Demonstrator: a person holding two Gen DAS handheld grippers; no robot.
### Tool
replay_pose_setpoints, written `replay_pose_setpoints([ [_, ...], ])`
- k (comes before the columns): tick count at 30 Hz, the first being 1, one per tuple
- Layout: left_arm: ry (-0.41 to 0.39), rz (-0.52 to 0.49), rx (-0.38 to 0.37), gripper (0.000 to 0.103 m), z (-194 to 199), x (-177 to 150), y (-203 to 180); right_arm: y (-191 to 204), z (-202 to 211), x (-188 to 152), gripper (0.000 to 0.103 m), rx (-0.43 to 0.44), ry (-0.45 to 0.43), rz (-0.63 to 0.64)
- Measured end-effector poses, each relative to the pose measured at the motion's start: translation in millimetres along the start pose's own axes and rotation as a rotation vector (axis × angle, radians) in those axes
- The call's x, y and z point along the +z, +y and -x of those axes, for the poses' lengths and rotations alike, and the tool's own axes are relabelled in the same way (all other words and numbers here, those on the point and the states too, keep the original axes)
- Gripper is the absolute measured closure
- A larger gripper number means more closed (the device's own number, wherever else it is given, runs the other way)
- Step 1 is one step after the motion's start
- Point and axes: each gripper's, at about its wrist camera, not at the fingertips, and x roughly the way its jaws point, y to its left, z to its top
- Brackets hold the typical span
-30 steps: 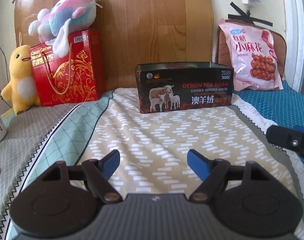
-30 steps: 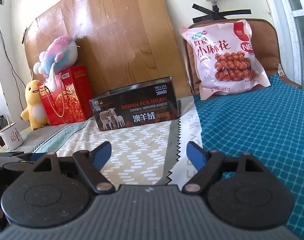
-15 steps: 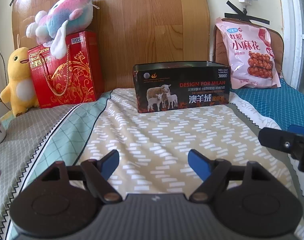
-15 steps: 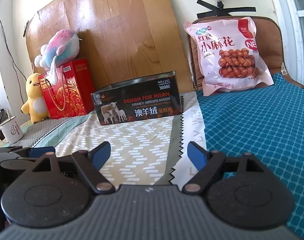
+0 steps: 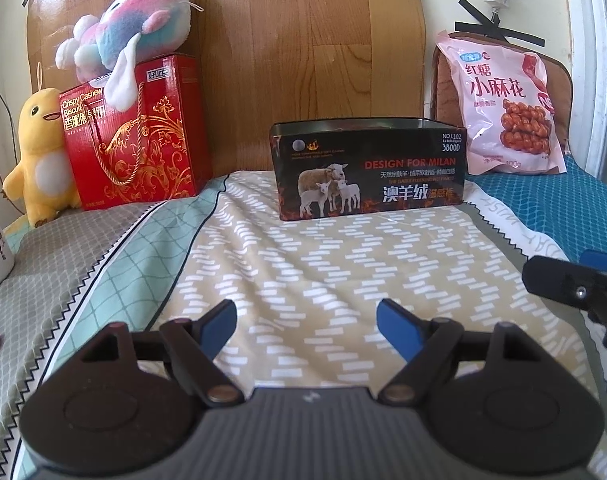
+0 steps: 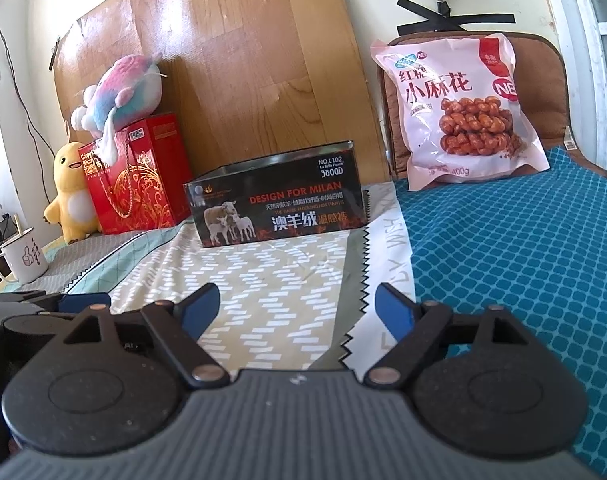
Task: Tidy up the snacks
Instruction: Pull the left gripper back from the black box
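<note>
A pink snack bag of fried twists (image 5: 507, 108) (image 6: 459, 108) leans upright against a brown cushion at the back right. A black open-topped tin box with sheep on it (image 5: 369, 168) (image 6: 277, 196) stands mid-bed. A red biscuit gift box (image 5: 133, 136) (image 6: 137, 174) stands at the back left. My left gripper (image 5: 305, 322) is open and empty, low over the patterned sheet, well short of the tin. My right gripper (image 6: 295, 306) is open and empty, also short of the tin and the bag.
A pastel plush toy (image 5: 127, 36) lies on the red box and a yellow duck plush (image 5: 39, 152) stands beside it. A white mug (image 6: 23, 256) sits at the left edge. A wooden board (image 5: 303, 40) backs the bed. The right gripper's finger shows at right in the left wrist view (image 5: 571, 284).
Both grippers have risen and tilted slightly, so the tin, bag and red box sit a little lower and larger in view. Both stay open and empty.
</note>
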Motion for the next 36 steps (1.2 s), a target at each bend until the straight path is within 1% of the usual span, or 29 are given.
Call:
replay_pose_setpoints([
  [4,0.005,0.003,0.002,0.023,-1.3,0.4,1.2,0.3,0.8,-0.1,0.015,0.004,-0.003,-0.001],
  [6,0.006,0.005,0.001,0.018,-1.7,0.5,1.7,0.1,0.5,0.0,0.015,0.006,-0.003,-0.001],
  [9,-0.001,0.003,0.002,0.014,-0.6,0.5,1.2,0.5,0.8,-0.3,0.014,0.004,-0.003,-0.002],
  [20,-0.01,0.004,0.001,0.015,0.4,-0.3,1.5,0.3,0.7,-0.8,0.014,0.001,-0.006,0.001],
  [29,-0.013,0.002,-0.002,0.012,1.1,-0.3,0.6,-0.9,1.3,-0.1,0.011,-0.006,-0.008,-0.008],
  [31,-0.015,0.005,-0.003,0.01,1.5,-0.1,0.6,-3.1,2.2,0.1,0.01,-0.005,-0.014,-0.022],
  [33,-0.029,0.007,-0.01,0.002,3.7,0.1,1.0,-4.6,3.2,0.2,0.007,-0.008,-0.025,-0.038],
  [34,-0.042,0.006,-0.018,0.0,5.5,0.0,1.3,-5.8,3.2,0.4,0.006,-0.008,-0.029,-0.047],
  [36,-0.078,-0.002,-0.024,0.0,10.8,-1.1,0.6,-6.6,4.0,0.9,0.004,-0.015,-0.039,-0.058],
])
